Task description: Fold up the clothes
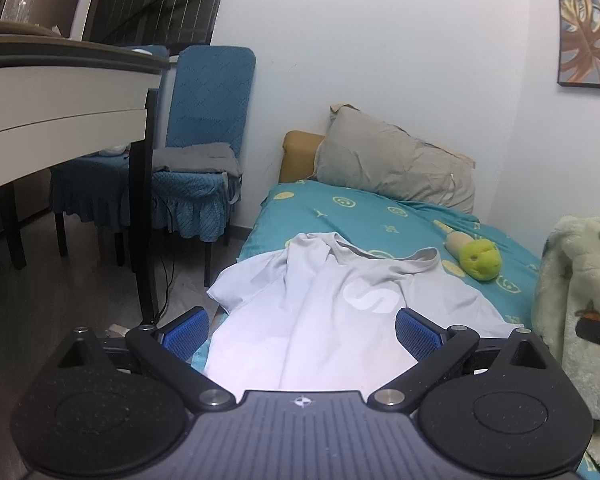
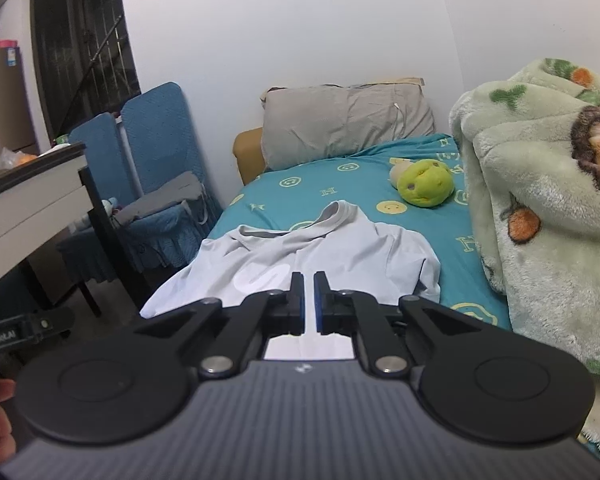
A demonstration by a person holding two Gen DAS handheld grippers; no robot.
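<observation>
A light grey T-shirt (image 1: 320, 304) with a white S print lies spread and rumpled on the teal bed sheet (image 1: 380, 216), its near hem toward me. It also shows in the right wrist view (image 2: 300, 252). My left gripper (image 1: 302, 328) is open, its blue pads wide apart above the shirt's lower part. My right gripper (image 2: 308, 300) has its pads nearly together with a thin gap, above the shirt's near part; nothing shows between them.
A grey pillow (image 1: 396, 160) lies at the head of the bed. A green plush toy (image 1: 476, 258) sits beside the shirt. A fleece blanket (image 2: 540, 200) is piled on the right. Blue-covered chairs (image 1: 204, 140) and a white desk (image 1: 60, 92) stand left of the bed.
</observation>
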